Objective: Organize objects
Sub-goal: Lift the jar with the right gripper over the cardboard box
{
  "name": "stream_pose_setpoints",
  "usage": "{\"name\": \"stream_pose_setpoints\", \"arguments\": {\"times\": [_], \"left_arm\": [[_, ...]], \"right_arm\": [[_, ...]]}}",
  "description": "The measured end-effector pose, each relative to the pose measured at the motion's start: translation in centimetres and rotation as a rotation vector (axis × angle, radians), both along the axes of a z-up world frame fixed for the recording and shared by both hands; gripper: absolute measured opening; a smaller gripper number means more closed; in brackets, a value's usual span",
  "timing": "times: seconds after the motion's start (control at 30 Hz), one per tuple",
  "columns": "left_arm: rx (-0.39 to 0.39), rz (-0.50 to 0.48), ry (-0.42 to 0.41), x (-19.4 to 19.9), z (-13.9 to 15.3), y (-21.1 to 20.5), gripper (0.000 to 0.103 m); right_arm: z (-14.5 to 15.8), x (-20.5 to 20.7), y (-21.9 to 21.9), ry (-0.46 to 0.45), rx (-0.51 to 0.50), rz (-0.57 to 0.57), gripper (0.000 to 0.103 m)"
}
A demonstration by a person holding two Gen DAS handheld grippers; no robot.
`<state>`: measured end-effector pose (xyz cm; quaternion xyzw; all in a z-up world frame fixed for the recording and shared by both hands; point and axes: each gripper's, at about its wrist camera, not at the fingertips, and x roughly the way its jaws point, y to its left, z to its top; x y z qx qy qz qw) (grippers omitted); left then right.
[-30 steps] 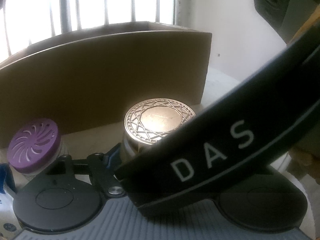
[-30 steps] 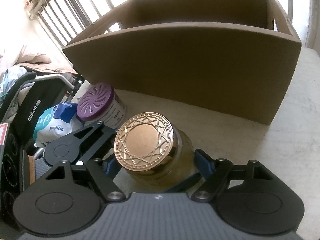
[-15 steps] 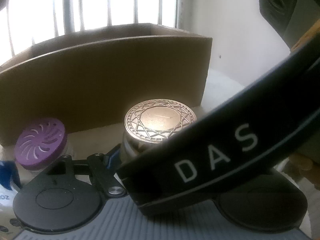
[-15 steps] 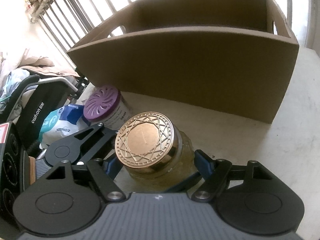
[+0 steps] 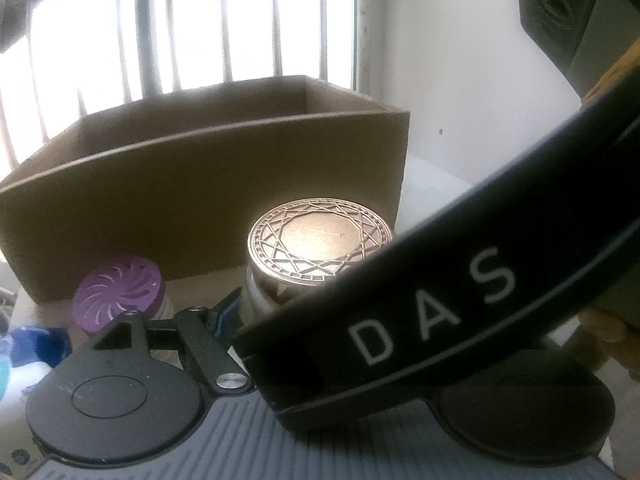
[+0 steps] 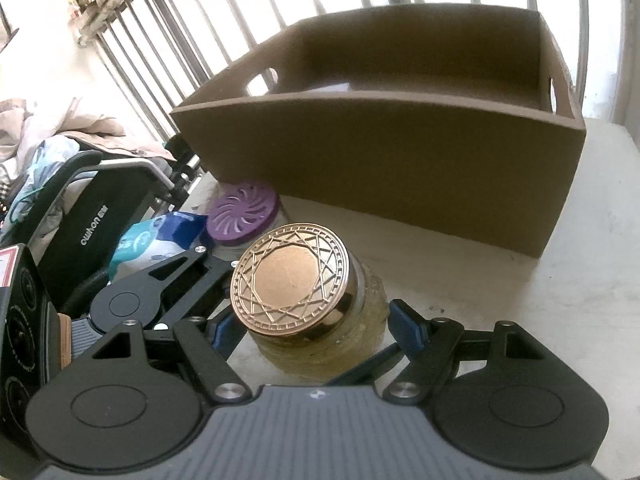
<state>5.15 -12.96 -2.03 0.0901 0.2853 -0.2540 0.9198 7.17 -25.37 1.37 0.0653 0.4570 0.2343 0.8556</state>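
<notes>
Right gripper (image 6: 316, 322): blue pads on either side of a glass jar (image 6: 320, 344), pinching its body; jar tilted, clear of the pale tabletop (image 6: 520, 280).
Left gripper (image 5: 288, 312): one blue pad against the same jar (image 5: 260, 288) on its left; the other finger is hidden behind the right gripper's black body marked "DAS", so its grip cannot be told.
Jar: gold lid (image 6: 290, 278) with star pattern, yellowish contents, in front of the box.
Cardboard box (image 6: 400, 160): open top, handle cut-outs in both ends, standing on the tabletop before a barred window (image 6: 160, 40).
Purple-lidded container (image 6: 242, 213): upright, near the box's left corner, just beside the left gripper.
Blue and white packet (image 6: 156, 240): left of the purple-lidded container.
</notes>
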Motion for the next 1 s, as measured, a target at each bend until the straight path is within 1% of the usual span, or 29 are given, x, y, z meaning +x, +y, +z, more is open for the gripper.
{"name": "stream_pose_setpoints", "arguments": {"times": [0.13, 0.17, 0.57, 0.7, 0.9, 0.93, 0.97, 1.0], "left_arm": [[-0.002, 0.007, -0.018, -1.0, 0.9, -0.1, 0.076], [-0.004, 0.009, -0.023, -2.9, 1.4, 0.5, 0.076], [0.003, 0.031, -0.068, -5.5, 4.7, 0.6, 0.076], [0.005, 0.032, -0.083, -5.5, 6.2, 0.3, 0.076], [0.017, 0.034, -0.105, -4.5, 8.7, -0.4, 0.076], [0.019, 0.035, -0.104, -4.2, 9.1, -0.4, 0.076], [0.019, 0.034, -0.101, -2.7, 9.7, -0.3, 0.076], [0.02, 0.034, -0.098, -2.7, 9.8, -0.2, 0.076]], "right_arm": [[0.9, -1.0, 0.2, -0.021, -0.002, 0.006, 0.08], [1.0, -1.2, 0.3, -0.025, -0.002, 0.008, 0.08], [4.6, -3.2, 0.7, -0.063, -0.006, 0.03, 0.08], [6.2, -3.2, 0.5, -0.078, -0.007, 0.035, 0.08], [8.4, -2.2, 0.1, -0.098, 0.003, 0.038, 0.08], [8.8, -1.8, 0.1, -0.096, 0.007, 0.038, 0.08], [9.0, -1.4, 0.1, -0.093, 0.008, 0.038, 0.08], [9.2, -1.1, 0.0, -0.091, 0.009, 0.039, 0.08]]}}
